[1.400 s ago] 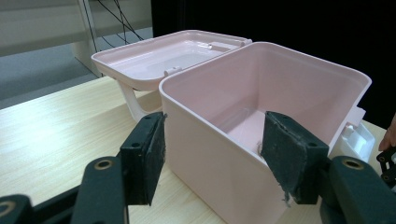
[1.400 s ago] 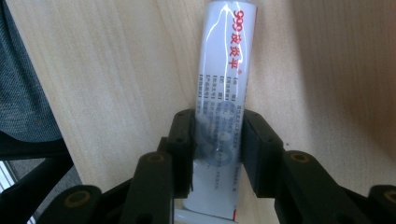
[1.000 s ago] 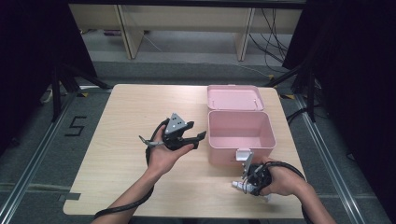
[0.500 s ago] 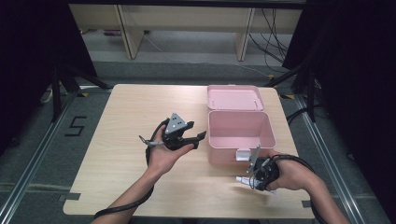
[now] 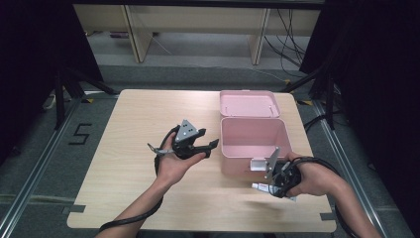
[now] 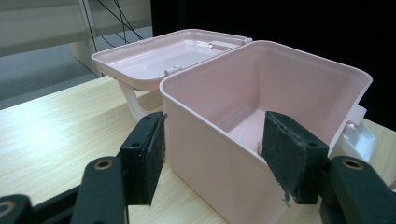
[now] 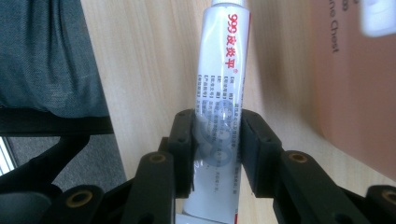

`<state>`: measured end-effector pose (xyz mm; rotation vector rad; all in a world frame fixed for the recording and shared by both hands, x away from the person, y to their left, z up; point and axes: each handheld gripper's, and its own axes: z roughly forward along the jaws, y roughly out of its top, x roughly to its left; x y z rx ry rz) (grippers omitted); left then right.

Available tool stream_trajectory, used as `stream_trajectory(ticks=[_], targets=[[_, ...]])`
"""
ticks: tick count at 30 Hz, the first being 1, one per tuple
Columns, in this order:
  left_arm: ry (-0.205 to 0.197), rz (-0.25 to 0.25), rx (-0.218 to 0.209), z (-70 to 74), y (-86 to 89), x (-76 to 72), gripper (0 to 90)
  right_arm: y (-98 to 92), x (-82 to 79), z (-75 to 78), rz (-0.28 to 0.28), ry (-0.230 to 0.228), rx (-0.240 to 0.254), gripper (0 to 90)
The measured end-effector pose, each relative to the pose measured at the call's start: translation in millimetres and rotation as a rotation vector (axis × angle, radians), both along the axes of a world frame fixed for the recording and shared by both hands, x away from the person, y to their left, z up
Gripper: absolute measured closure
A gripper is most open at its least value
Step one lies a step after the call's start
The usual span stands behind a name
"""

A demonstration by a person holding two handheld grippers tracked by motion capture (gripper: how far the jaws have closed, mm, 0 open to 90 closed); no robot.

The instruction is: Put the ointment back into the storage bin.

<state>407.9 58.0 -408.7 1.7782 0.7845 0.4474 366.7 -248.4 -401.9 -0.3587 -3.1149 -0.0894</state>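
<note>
Now white tube [image 7: 217,93] clamped between right hand-held gripper [image 7: 217,144] pads.

Your open box [image 5: 253,144] sits toward the tabletop's [image 5: 129,124] right edge, its lid [image 5: 249,103] lying flat behind it toward the far edge. The ointment tube [image 7: 218,98] is before the box, near the front right corner.
</note>
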Motion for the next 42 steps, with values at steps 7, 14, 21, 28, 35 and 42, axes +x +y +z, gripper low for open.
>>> stream_trajectory(ticks=[7, 14, 21, 28, 35, 42], targets=[[-0.001, 0.002, -0.002, 0.2, 0.7, -0.1, 39.4, 0.1, 5.3, 15.7, 0.025, -0.011, 0.009, 68.7], [-0.001, 0.004, -0.004, 0.0, 1.7, -0.4, 39.3, 0.2, 7.2, 27.6, 0.034, -0.028, 0.02, 68.7], [-0.003, 0.006, -0.002, 0.3, 2.6, 0.0, 39.3, 1.0, 9.6, 38.2, 0.033, -0.036, 0.031, 68.7], [-0.001, 0.007, 0.002, 0.3, 3.1, 0.0, 39.3, -1.2, 14.2, 45.2, 0.069, -0.039, 0.042, 68.7], [-0.002, 0.007, 0.0, 0.3, 3.0, -0.1, 39.3, -3.7, 15.4, 53.3, 0.038, -0.043, 0.023, 68.7], [-0.001, 0.006, -0.001, 0.0, 2.2, 0.1, 39.2, -2.1, 20.2, 59.5, 0.069, -0.051, 0.043, 68.7]])
